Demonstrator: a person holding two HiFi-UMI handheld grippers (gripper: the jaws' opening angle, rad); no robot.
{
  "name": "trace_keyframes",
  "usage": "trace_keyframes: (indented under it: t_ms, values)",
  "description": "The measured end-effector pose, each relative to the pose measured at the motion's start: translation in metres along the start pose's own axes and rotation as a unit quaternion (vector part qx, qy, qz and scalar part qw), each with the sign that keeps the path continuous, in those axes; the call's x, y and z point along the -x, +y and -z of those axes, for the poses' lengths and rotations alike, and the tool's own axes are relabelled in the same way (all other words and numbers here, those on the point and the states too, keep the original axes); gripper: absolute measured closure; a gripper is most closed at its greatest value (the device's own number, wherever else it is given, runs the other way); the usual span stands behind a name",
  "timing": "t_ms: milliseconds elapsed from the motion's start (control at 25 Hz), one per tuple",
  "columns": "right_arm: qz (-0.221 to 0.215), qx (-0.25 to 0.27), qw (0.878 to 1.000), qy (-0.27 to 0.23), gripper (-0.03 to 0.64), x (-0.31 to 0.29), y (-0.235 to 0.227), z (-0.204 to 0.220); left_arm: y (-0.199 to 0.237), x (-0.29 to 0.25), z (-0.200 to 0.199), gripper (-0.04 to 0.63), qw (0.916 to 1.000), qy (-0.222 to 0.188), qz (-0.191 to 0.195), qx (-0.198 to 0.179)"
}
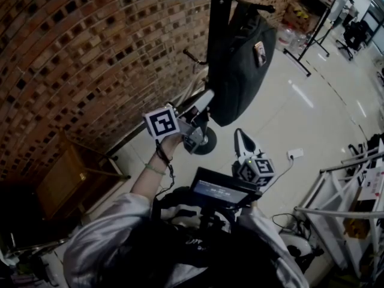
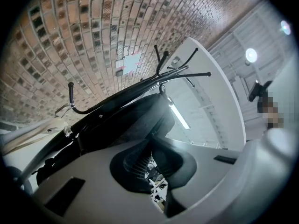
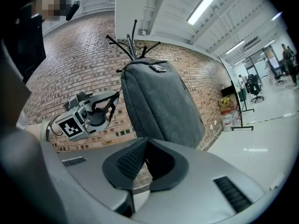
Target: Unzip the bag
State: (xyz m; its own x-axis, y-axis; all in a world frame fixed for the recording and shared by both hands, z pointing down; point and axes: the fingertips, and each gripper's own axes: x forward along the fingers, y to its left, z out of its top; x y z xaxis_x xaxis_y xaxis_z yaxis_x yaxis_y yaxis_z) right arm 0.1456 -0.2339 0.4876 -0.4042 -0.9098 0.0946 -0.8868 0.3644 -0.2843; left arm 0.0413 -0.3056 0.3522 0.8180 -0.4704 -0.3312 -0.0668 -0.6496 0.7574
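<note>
The bag (image 1: pixel 240 65) hangs on a black stand (image 1: pixel 219 17) in front of the brick wall (image 1: pixel 72 53), clear of the floor (image 1: pixel 300 119). My left gripper (image 1: pixel 209 96) is raised, its jaws shut with nothing between them. Their tips are just beside the bag's lower edge on the wall side, and I cannot tell whether they touch it. My right gripper (image 1: pixel 239 134) sits lower, below the bag and apart from it, jaws together and empty.

Matt cloth bag (image 3: pixel 159 101) (glossy floor (image 3: pixel 264 148))
</note>
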Motion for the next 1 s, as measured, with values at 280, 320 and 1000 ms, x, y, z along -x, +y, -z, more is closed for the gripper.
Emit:
trace_keyframes:
  t_ms: [280,320,1000]
  values:
    - [0.001,0.001,1.0,0.005,0.629,-0.002,0.002,-0.001,0.012,0.005,0.013,0.588,0.9969,0.017,-0.027,-0.072]
    - [0.0,0.001,1.0,0.005,0.629,-0.003,0.003,0.0,0.012,0.005,0.014,0.588,0.9953,0.021,-0.026,-0.092]
    - [-0.007,0.011,1.0,0.011,0.63,-0.005,0.011,0.001,0.029,0.016,0.035,0.586,0.9623,0.041,-0.111,-0.245]
